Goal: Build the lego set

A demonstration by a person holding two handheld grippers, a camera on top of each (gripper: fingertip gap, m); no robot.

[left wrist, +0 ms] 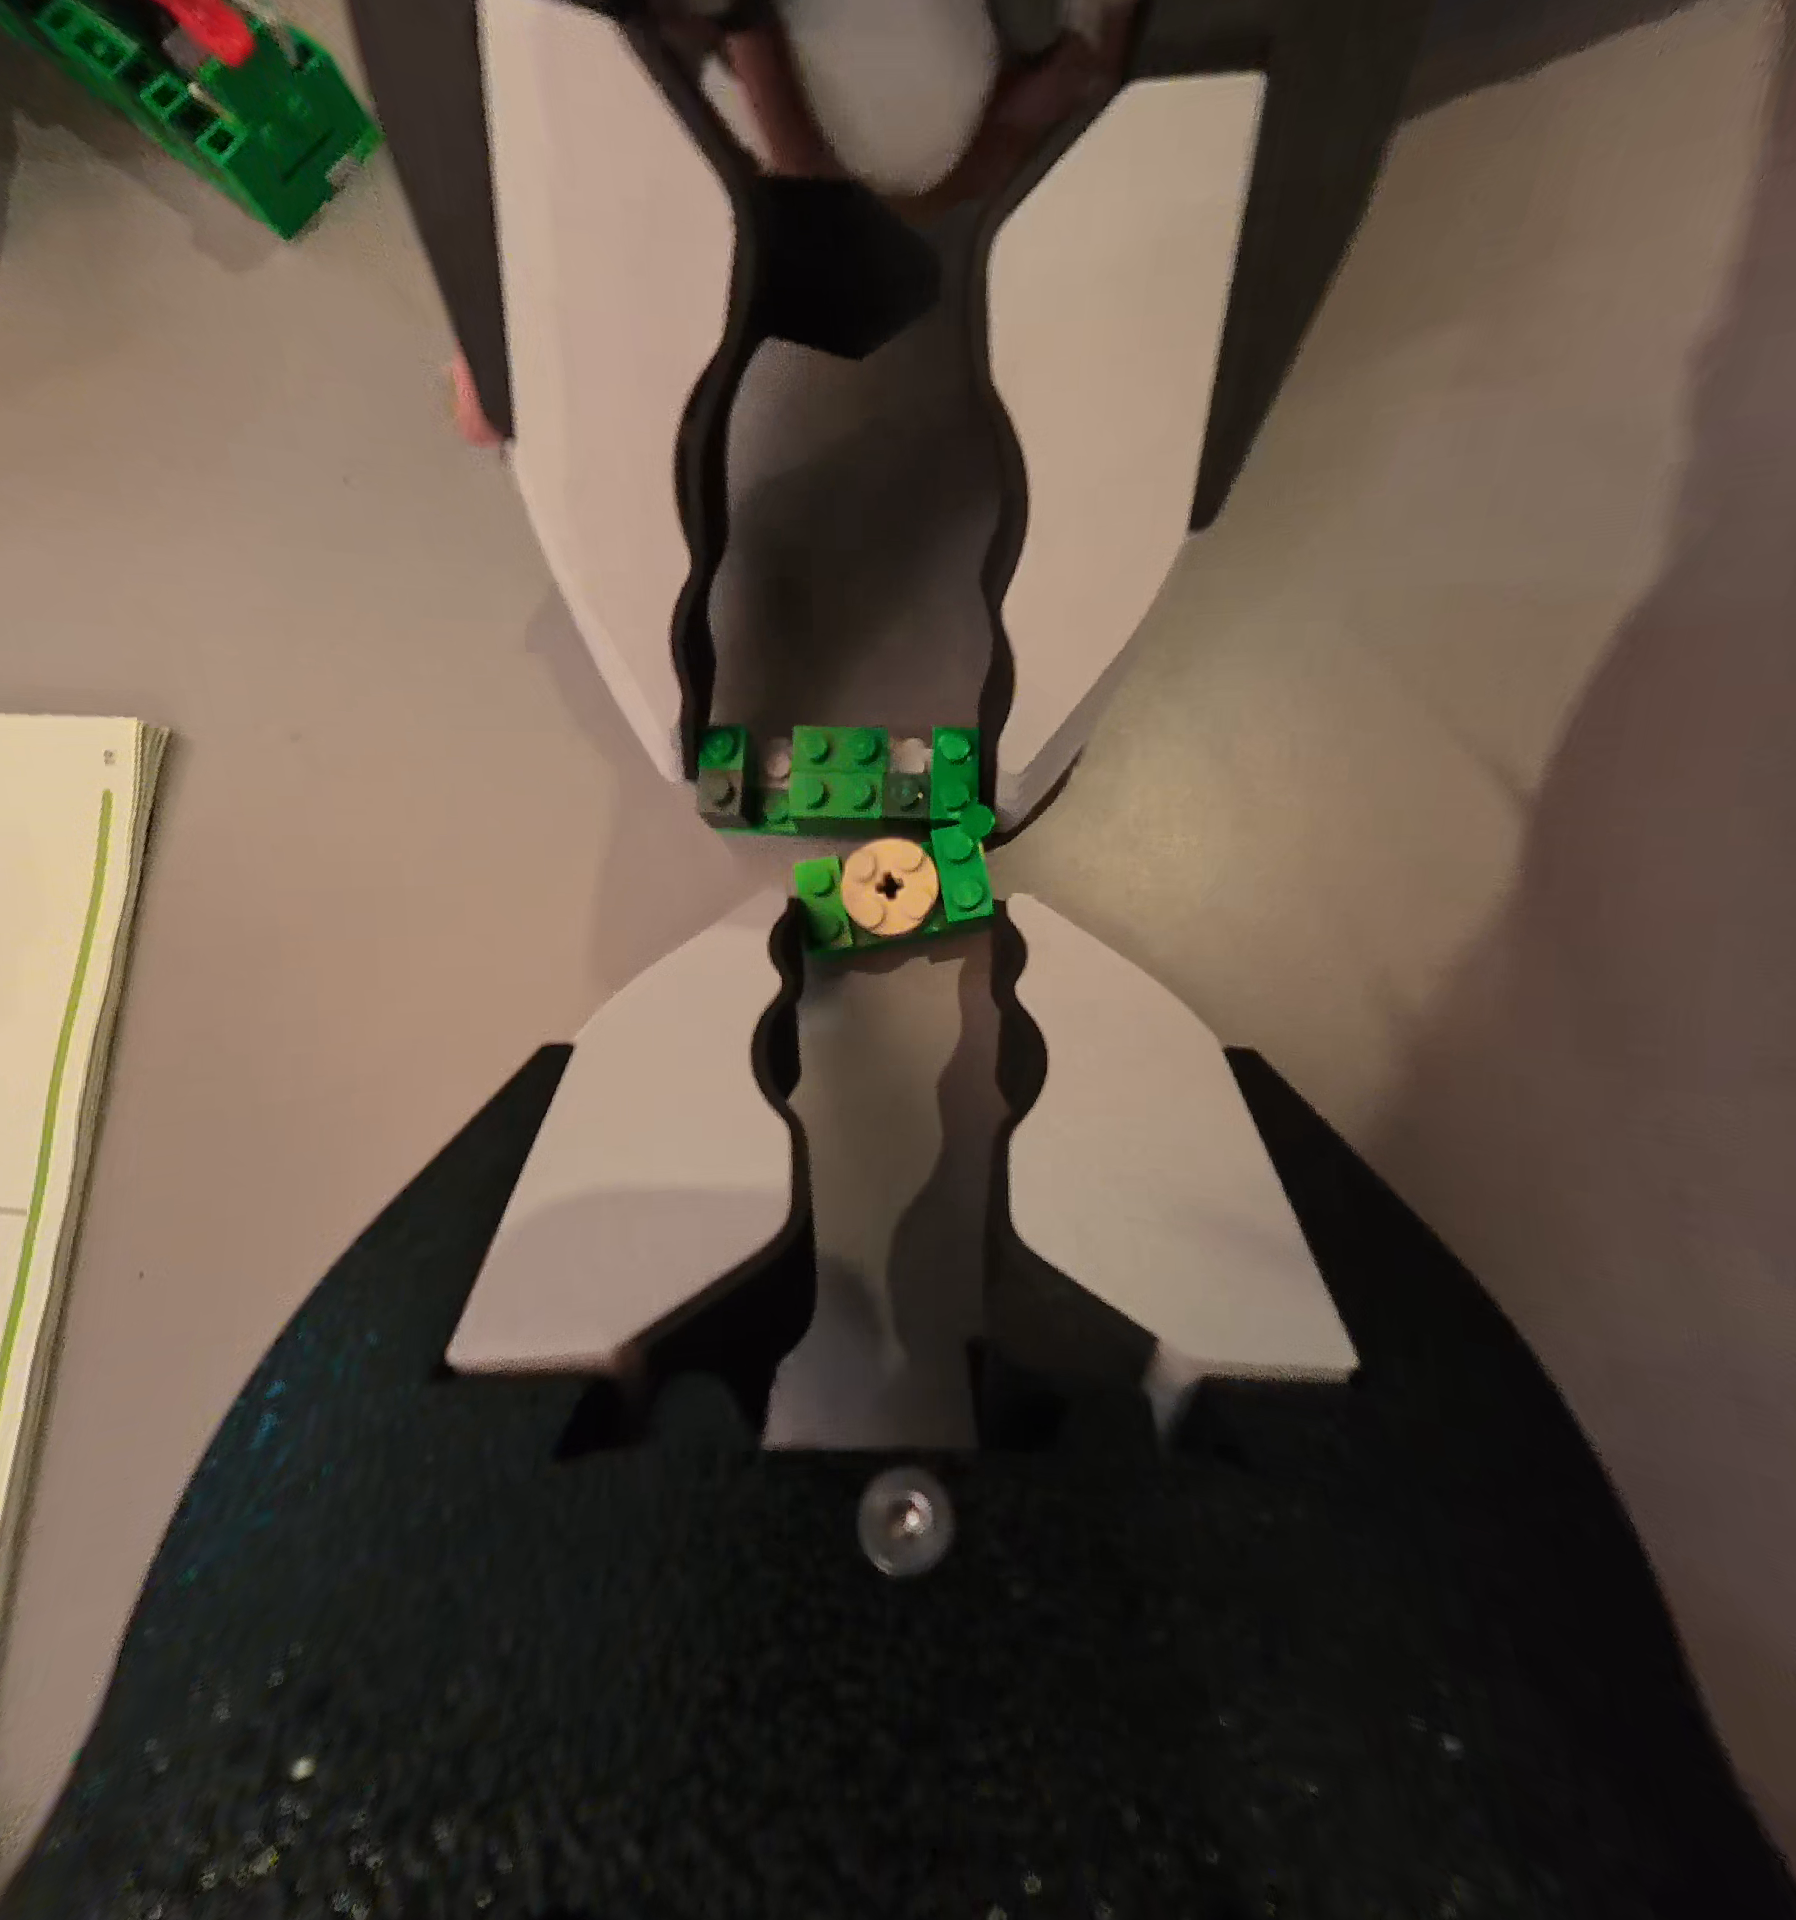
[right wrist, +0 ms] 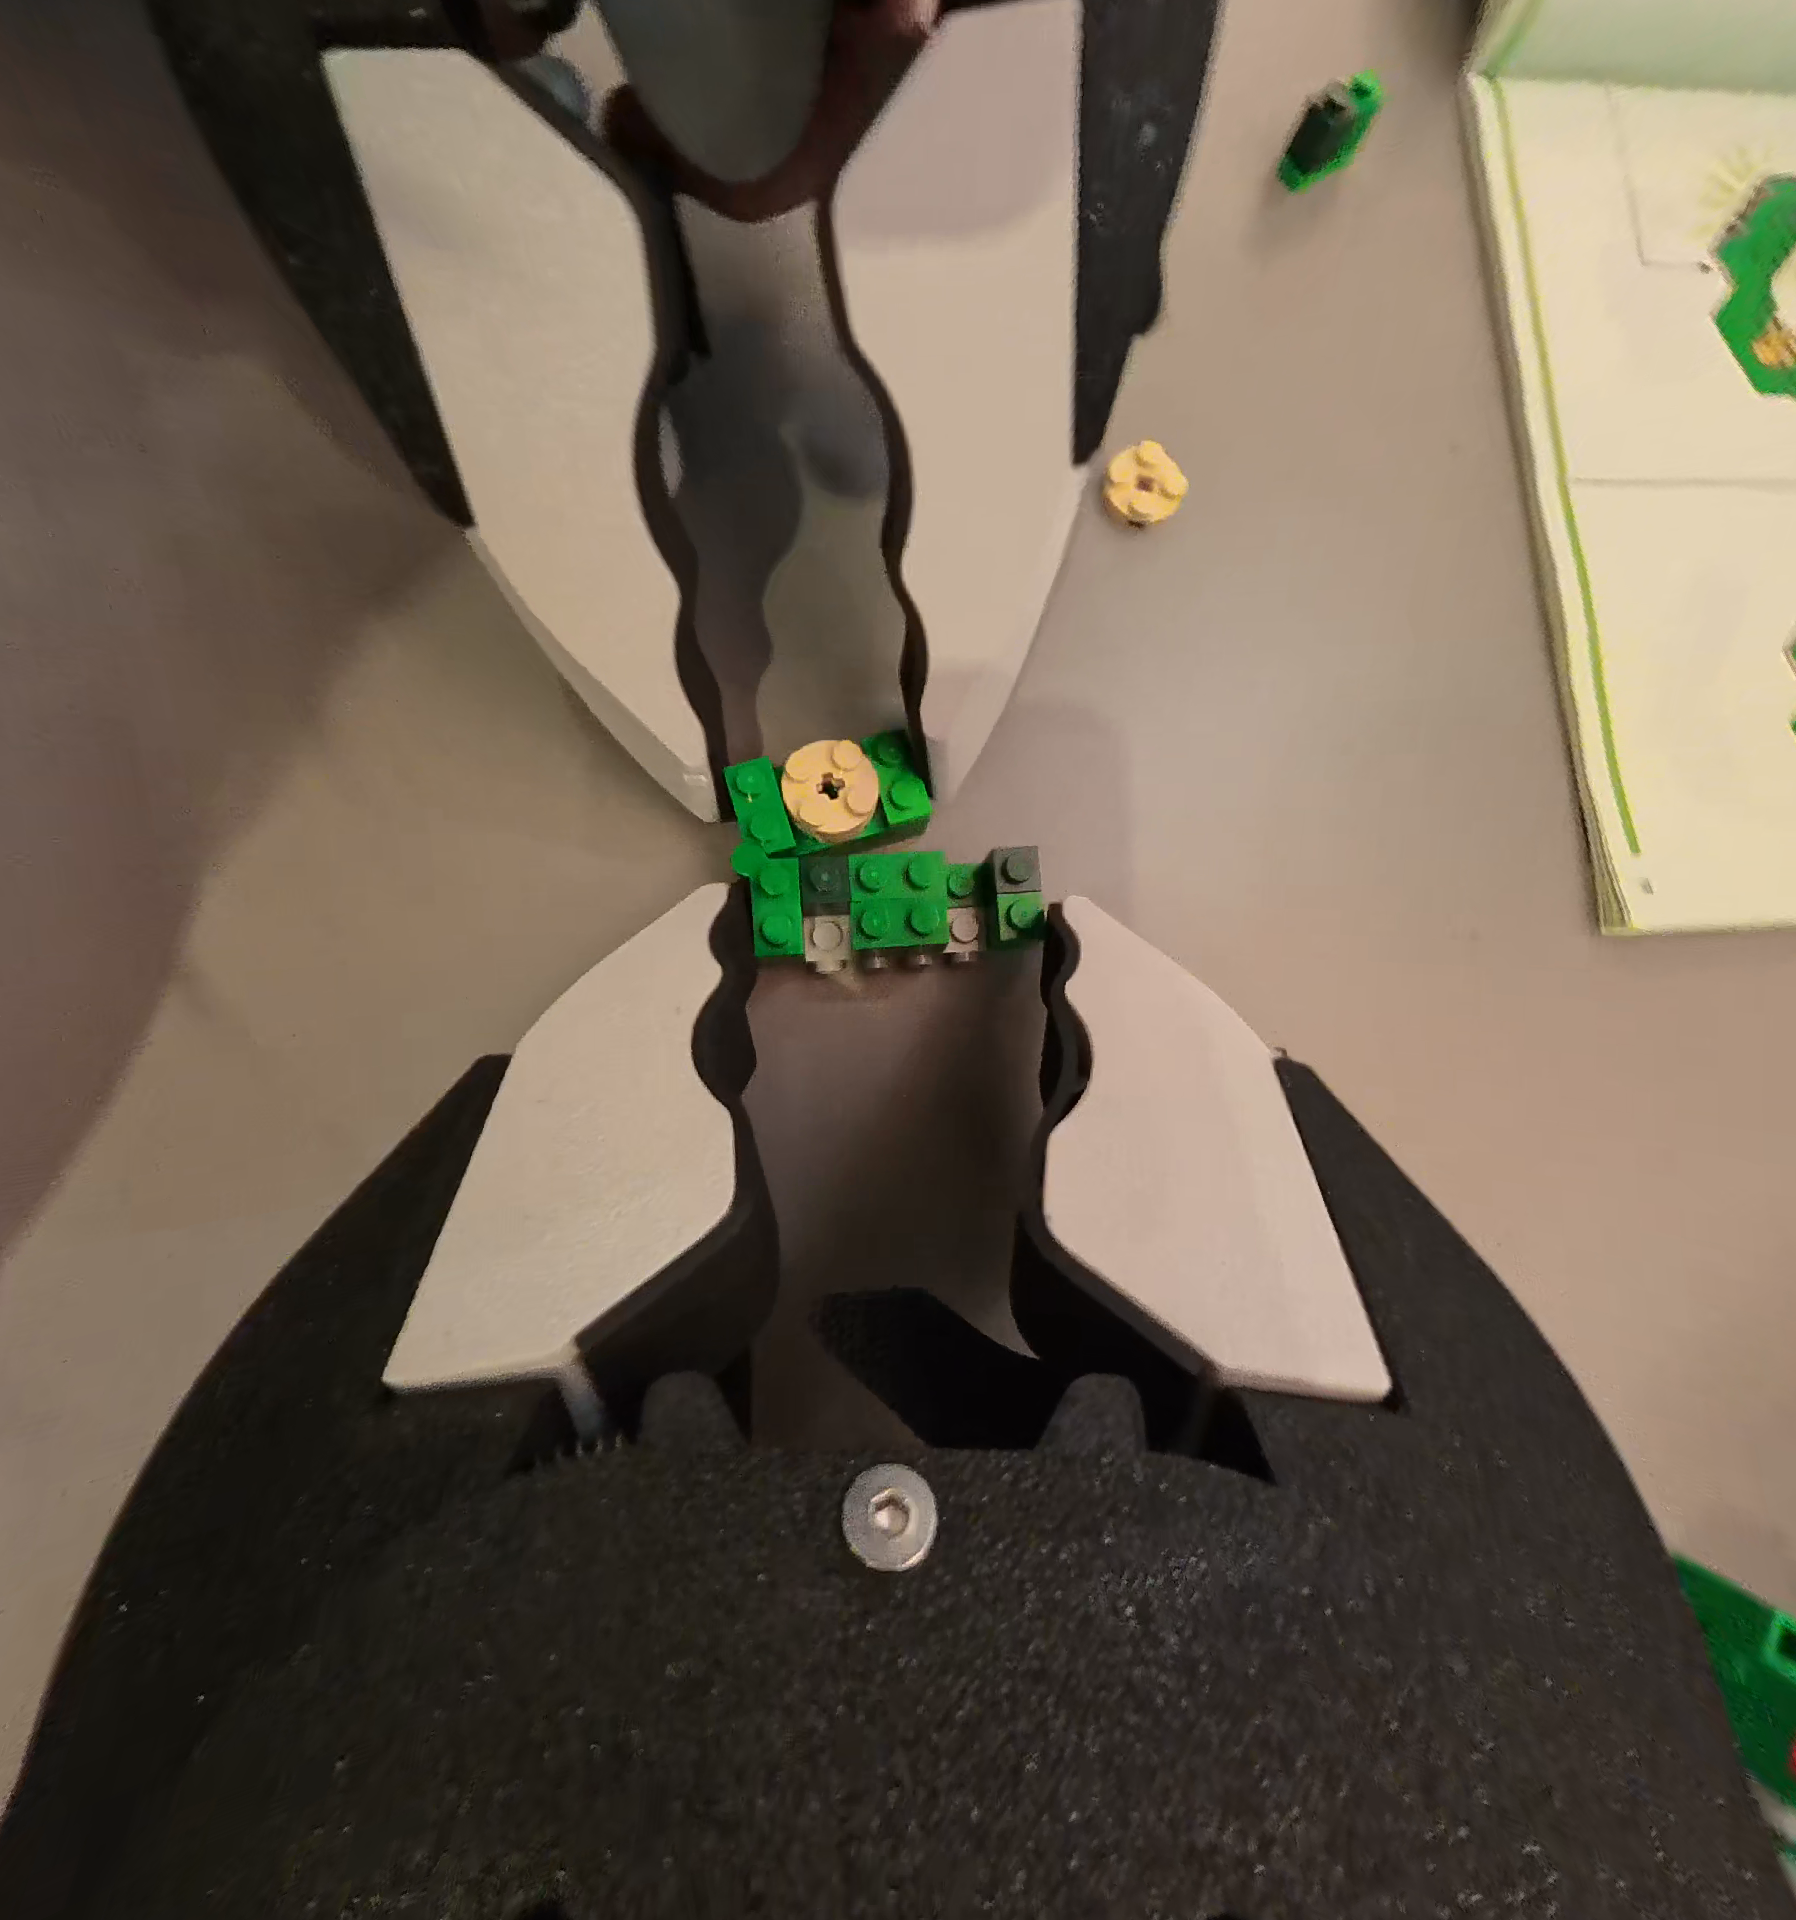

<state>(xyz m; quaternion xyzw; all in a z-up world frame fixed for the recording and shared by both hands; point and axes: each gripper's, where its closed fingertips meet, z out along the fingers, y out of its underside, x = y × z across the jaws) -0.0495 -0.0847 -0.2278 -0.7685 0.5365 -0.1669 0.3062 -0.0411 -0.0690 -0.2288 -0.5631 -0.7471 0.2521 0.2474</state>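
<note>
My left gripper (left wrist: 894, 930) is shut on a small green piece (left wrist: 961, 883) topped by a tan round plate (left wrist: 889, 883). My right gripper (right wrist: 889, 920) is shut on a wider assembly of green, dark green and grey bricks (right wrist: 899, 899). The grippers face each other tip to tip above the grey table. The small piece touches the wide assembly at one end, by a green round stud (left wrist: 972, 824), and sits slightly angled to it. The right gripper (left wrist: 842, 774) shows at the top of the left wrist view, and the left gripper (right wrist: 826, 795) at the top of the right wrist view.
An open instruction booklet (right wrist: 1704, 540) lies at the right; its edge shows in the left wrist view (left wrist: 32, 1039). A loose tan round plate (right wrist: 1145, 483) and a small green piece (right wrist: 1330, 130) lie beyond. A larger green build with a red part (left wrist: 219, 104) sits far left. Only a small space, under 4 cm, lies between the two pairs of fingers.
</note>
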